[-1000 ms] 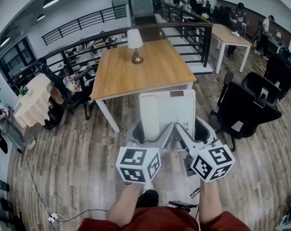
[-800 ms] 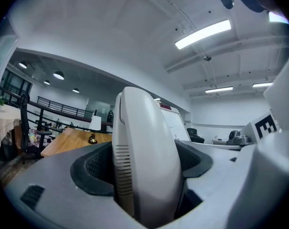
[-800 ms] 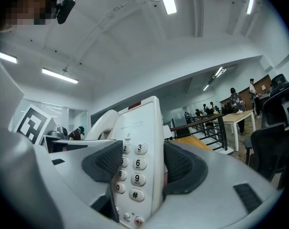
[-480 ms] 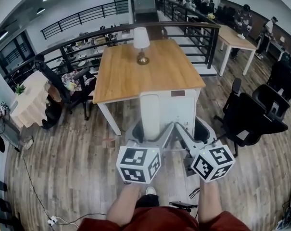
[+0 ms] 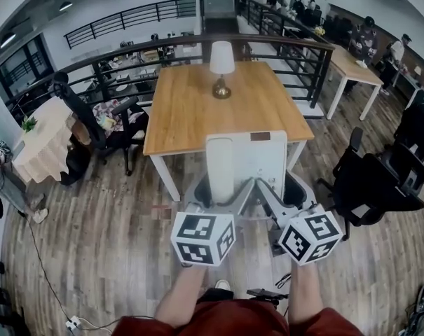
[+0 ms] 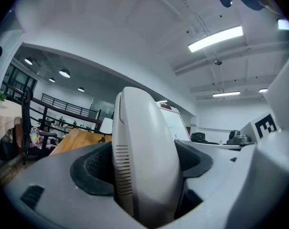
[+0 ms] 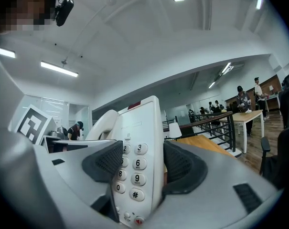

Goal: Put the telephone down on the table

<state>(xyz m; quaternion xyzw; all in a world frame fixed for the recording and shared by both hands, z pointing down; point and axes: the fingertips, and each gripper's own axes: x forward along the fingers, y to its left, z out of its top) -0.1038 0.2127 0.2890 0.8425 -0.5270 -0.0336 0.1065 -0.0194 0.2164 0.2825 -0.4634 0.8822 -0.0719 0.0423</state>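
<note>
A white desk telephone with its handset on the left side hangs in the air before me, held by both grippers. My left gripper is shut on the handset side. My right gripper is shut on the keypad side. The phone is just short of the near edge of a wooden table, still above the floor. On the table's far part stands a small lamp with a white shade.
Black office chairs stand to the right and left of the table. A black railing runs behind it. More tables and several people are far back right. Cables lie on the wooden floor.
The table and lamp have come nearer and lower in the head view as I walk toward them. The phone stays gripped between both grippers in the same pose.
</note>
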